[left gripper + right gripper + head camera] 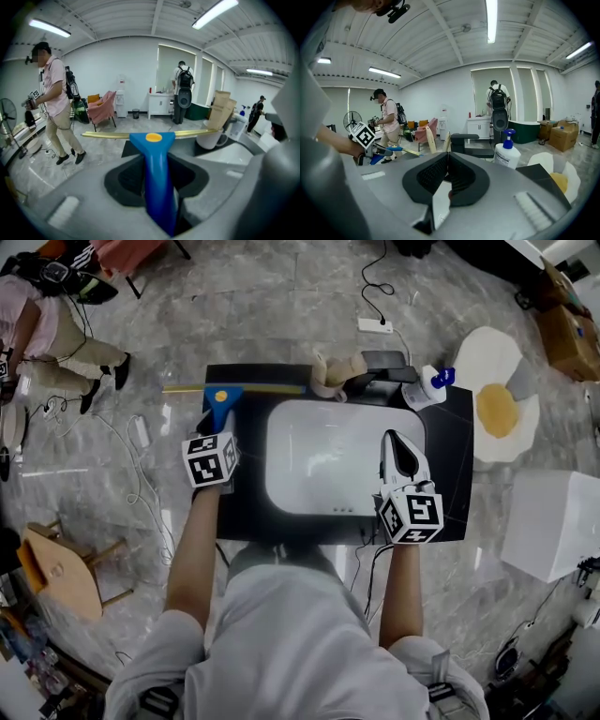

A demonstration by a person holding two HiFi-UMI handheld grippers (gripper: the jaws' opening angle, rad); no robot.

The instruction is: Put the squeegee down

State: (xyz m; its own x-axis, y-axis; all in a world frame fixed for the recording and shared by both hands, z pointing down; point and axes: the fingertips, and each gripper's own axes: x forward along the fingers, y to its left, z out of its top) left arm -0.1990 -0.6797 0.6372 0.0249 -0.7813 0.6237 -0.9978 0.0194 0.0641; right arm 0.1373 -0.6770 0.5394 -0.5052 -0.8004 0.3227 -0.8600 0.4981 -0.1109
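The left gripper (219,430) is clamping the squeegee (221,396) by its handle, blade crosswise ahead of its jaws, probably for laying flat; the right gripper (397,442) is waiting closed, empty

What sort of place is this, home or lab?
Probably a staged lab hall, not a home: white sink basin in a freestanding black counter, grey marble-look floor, long ceiling strip light.

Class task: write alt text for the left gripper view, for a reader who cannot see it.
A blue-handled squeegee with a yellow blade is clamped between two dark fingers, its blade level and crosswise. Behind it, a person in a pink shirt is mid-stride in a bright room.
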